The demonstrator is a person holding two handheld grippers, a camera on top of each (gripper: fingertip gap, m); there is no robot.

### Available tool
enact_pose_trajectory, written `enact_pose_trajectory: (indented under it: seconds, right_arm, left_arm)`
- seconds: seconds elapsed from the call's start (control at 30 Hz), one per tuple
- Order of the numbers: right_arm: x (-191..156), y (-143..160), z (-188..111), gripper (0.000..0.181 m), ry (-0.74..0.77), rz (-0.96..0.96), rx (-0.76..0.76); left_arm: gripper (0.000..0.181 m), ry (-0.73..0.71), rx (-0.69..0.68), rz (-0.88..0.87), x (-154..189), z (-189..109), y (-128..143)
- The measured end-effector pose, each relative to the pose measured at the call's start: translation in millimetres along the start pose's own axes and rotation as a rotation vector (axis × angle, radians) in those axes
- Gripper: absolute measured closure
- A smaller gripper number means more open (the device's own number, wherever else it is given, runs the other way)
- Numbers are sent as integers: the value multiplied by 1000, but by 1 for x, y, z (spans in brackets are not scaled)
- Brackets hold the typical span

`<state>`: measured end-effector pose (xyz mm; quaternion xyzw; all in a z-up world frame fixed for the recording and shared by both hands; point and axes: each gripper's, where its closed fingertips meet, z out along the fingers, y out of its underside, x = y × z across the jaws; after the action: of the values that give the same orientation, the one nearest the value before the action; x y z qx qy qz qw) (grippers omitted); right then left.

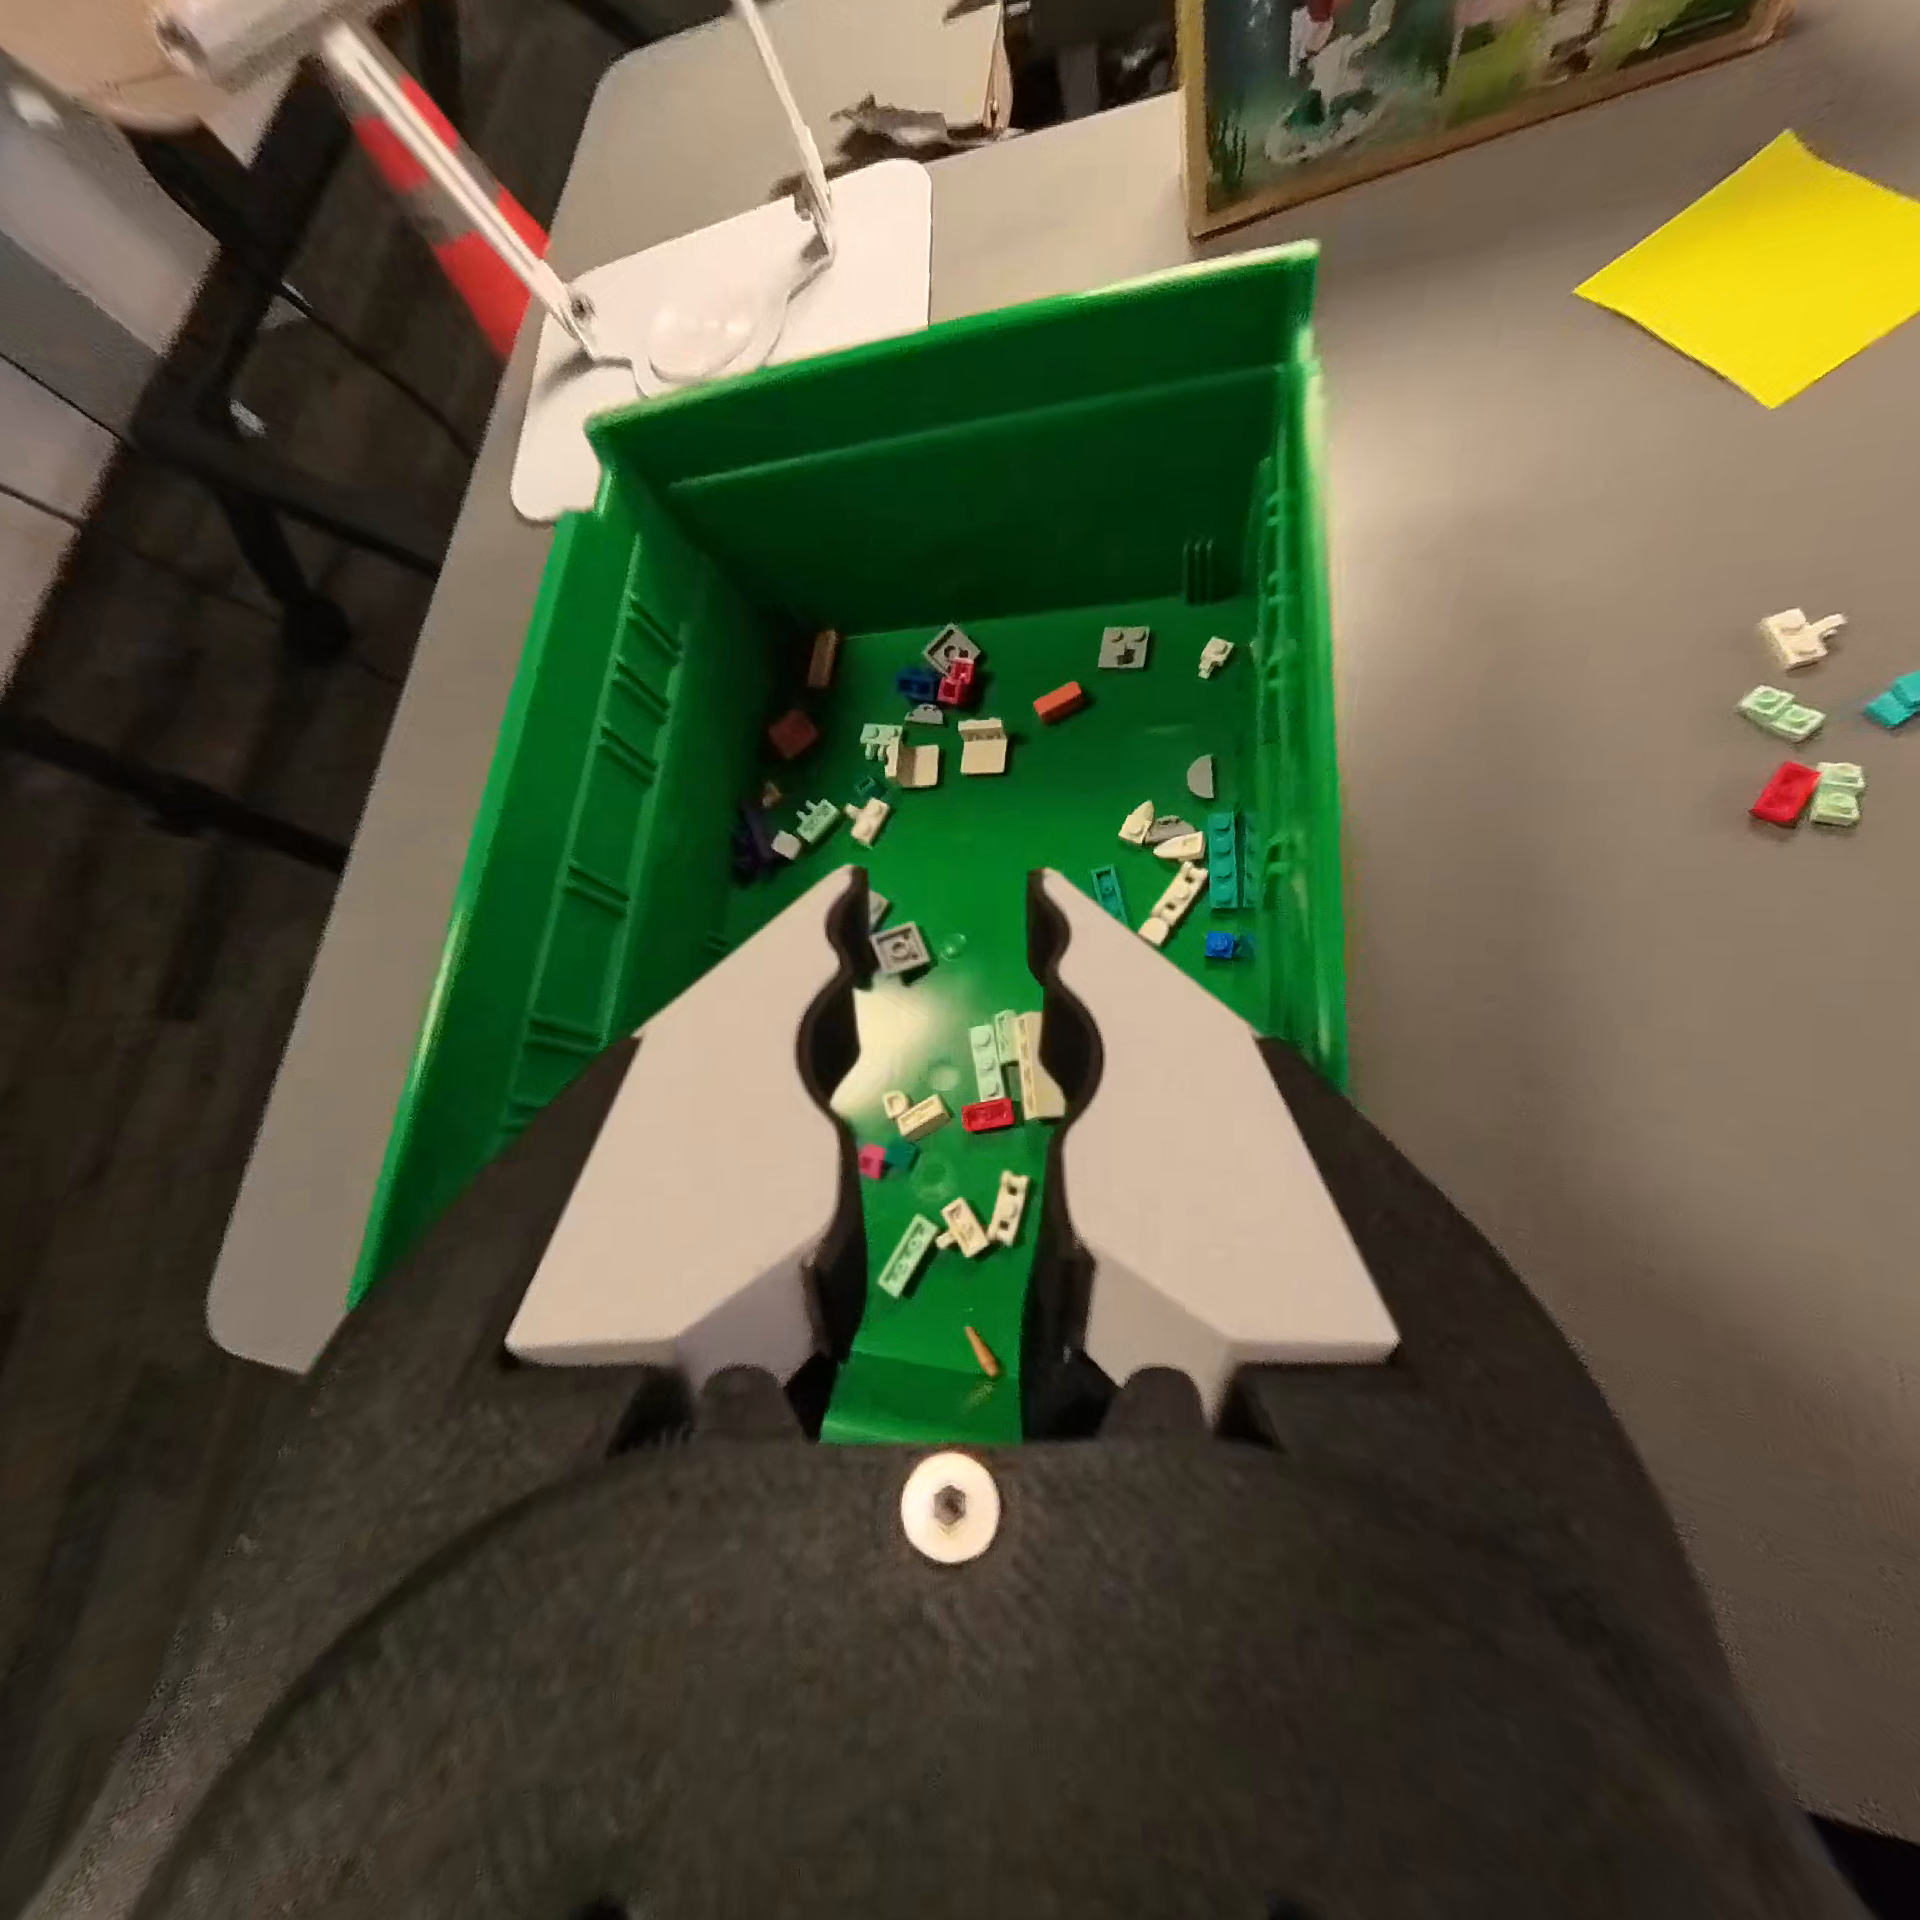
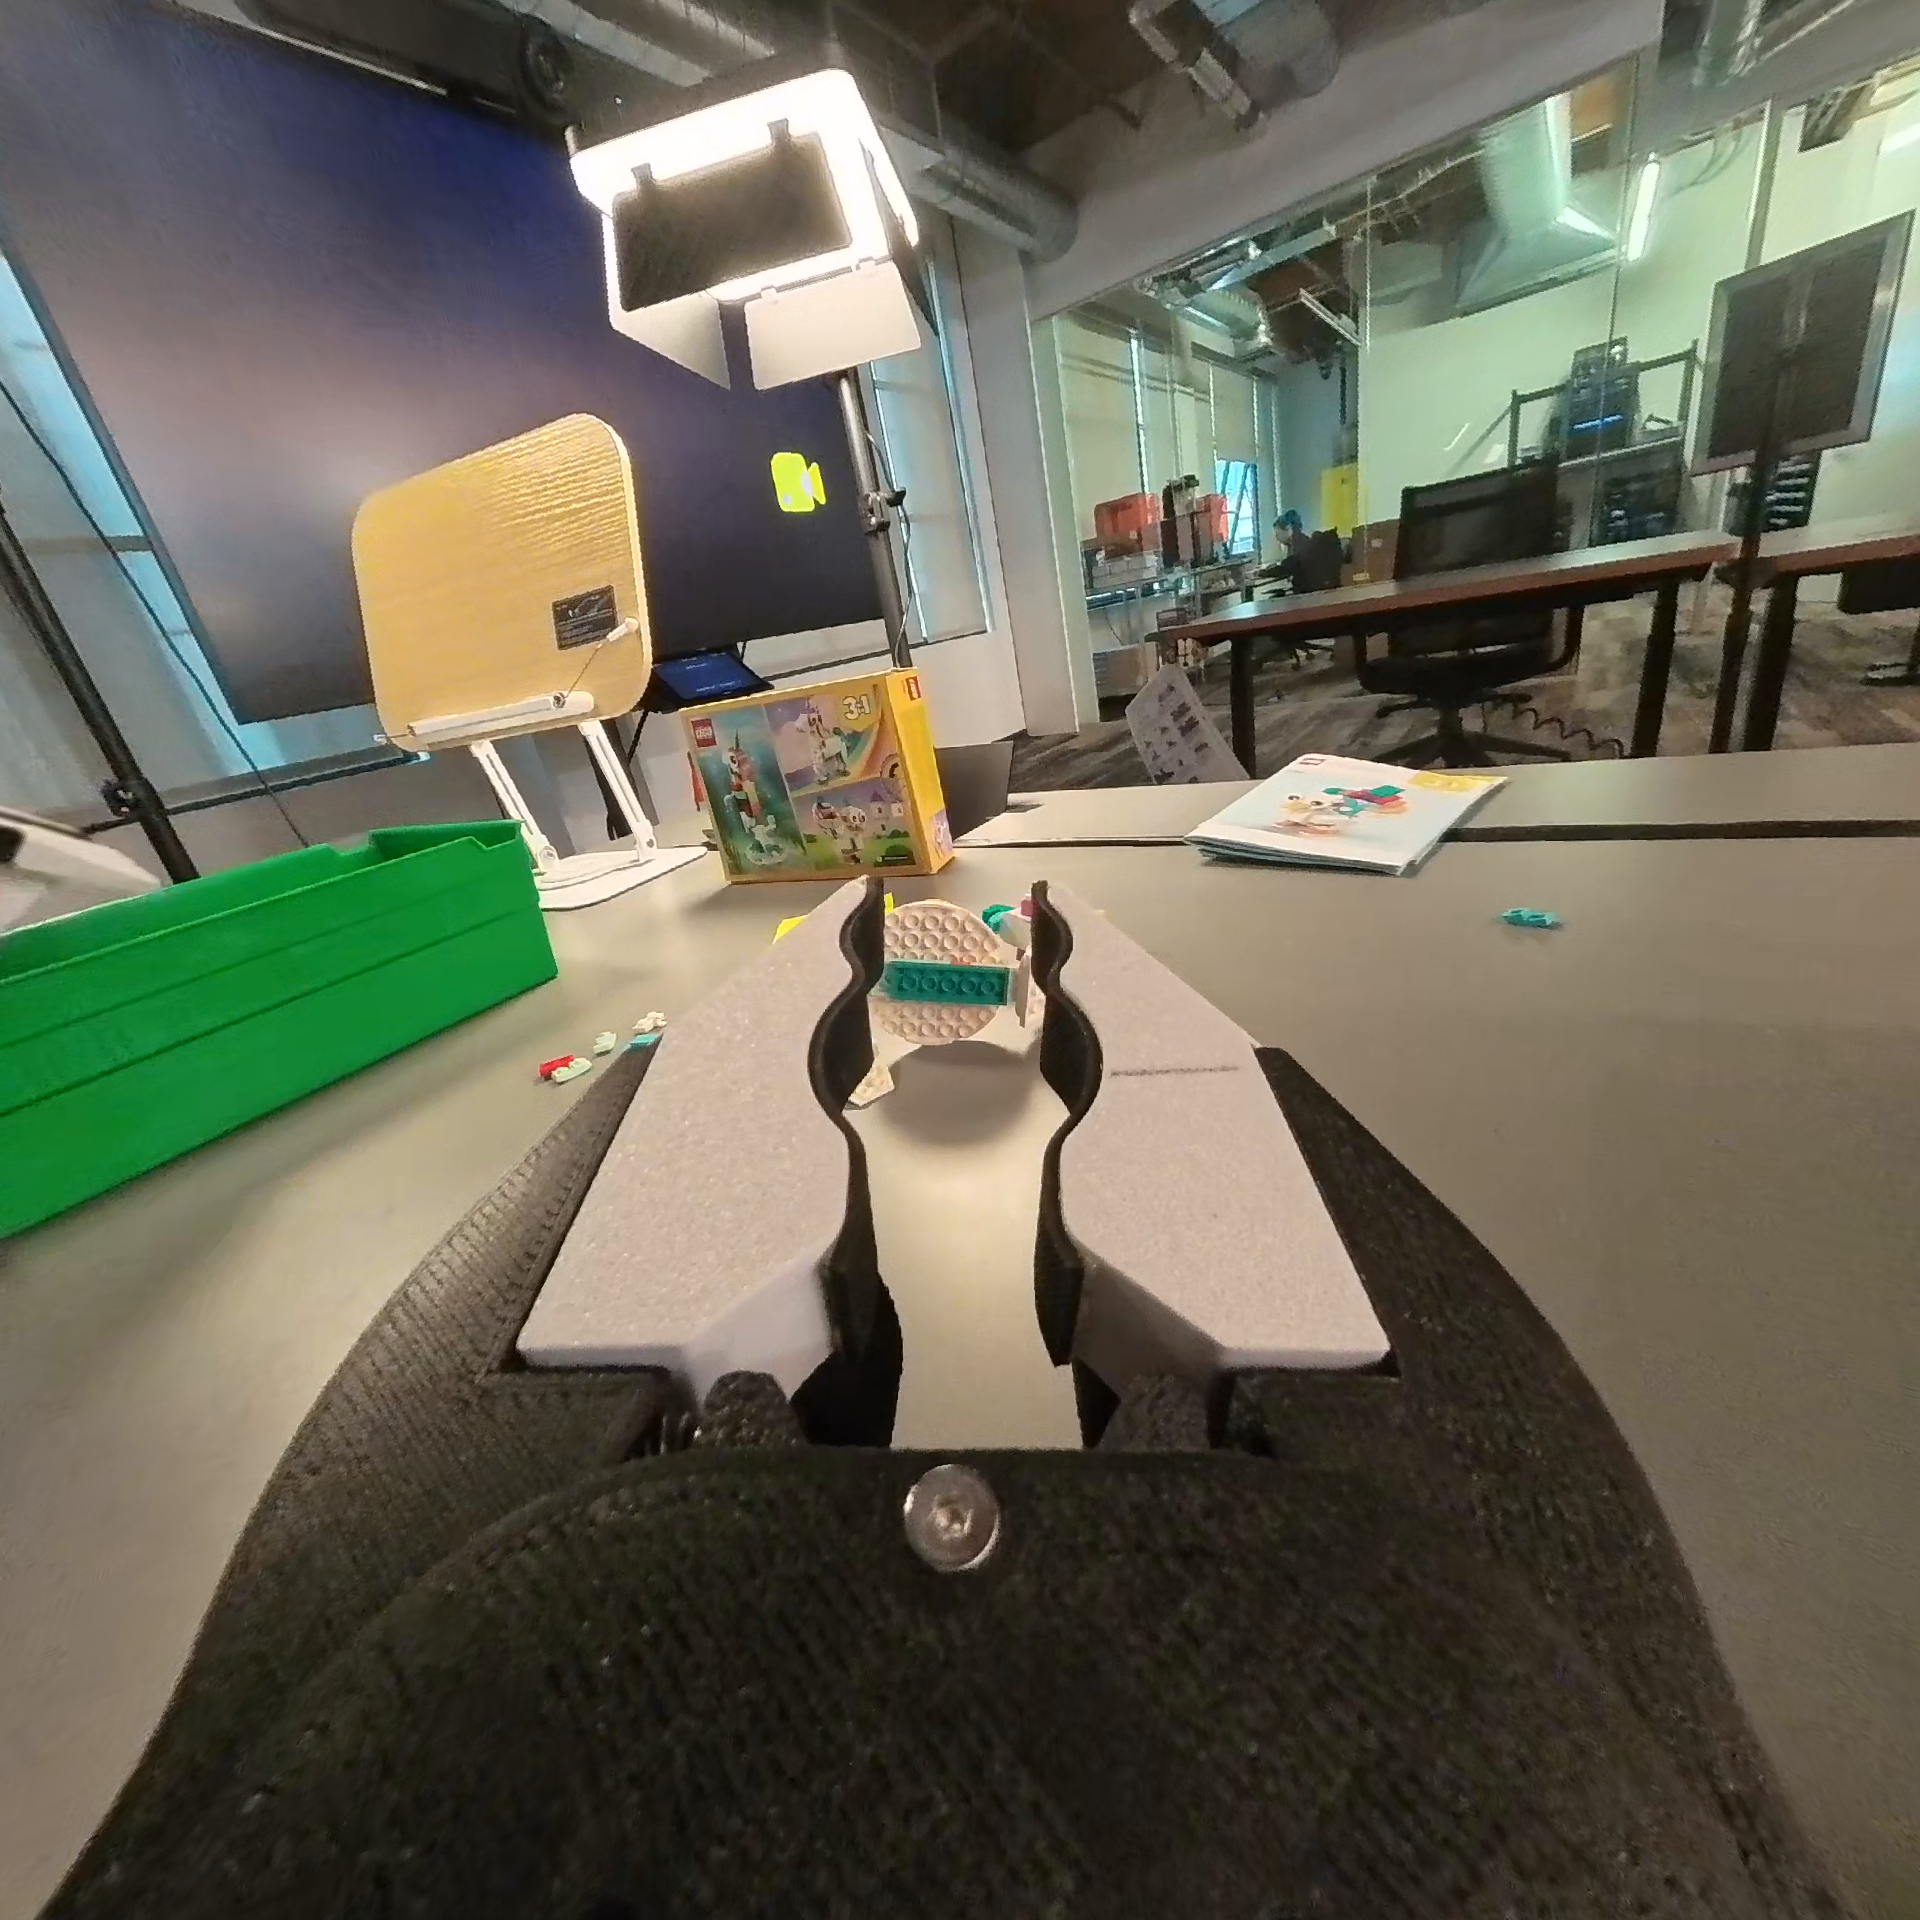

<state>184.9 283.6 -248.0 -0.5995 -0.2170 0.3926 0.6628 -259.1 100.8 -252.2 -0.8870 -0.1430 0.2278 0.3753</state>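
Note:
My left gripper (image 1: 948,896) is open and empty. It hangs over a green bin (image 1: 935,353) whose floor holds several small loose bricks (image 1: 966,1101) in white, mint, teal, red and grey. A grey square plate (image 1: 900,948) lies just inside the left fingertip. My right gripper (image 2: 954,899) is low over the grey table and shut on a small build (image 2: 940,982): a white round studded plate with a teal strip across it. The plate stands upright between the jaws. It casts a shadow on the table below.
The green bin also shows at the left of the right wrist view (image 2: 260,966), with a few loose bricks (image 2: 597,1049) beside it. On the table are more bricks (image 1: 1803,717), a yellow paper (image 1: 1766,270), a toy box (image 2: 821,779), a booklet (image 2: 1351,821) and a tilted stand (image 2: 499,582). There is about 50 cm between the tips of the two grippers.

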Motion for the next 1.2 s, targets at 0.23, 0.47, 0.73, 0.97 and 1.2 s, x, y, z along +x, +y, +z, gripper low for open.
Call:
enact_pose_trajectory:
  seconds: [0.23,0.47,0.73,0.97,1.2]
  right_arm:
    - [0,0,0,156,-1,0,-3]
    - [0,0,0,156,-2,4,1]
    - [0,0,0,156,-5,7,0]
    - [1,0,0,156,-4,10,2]
    - [1,0,0,156,-5,13,0]
  left_arm:
    - [156,399,347,165,123,-48,-59]
    - [154,629,165,179,210,27,-14]
    - [154,597,90,188,233,67,6]
    - [166,598,90,203,235,64,9]
    - [167,562,401,165,185,-25,-54]
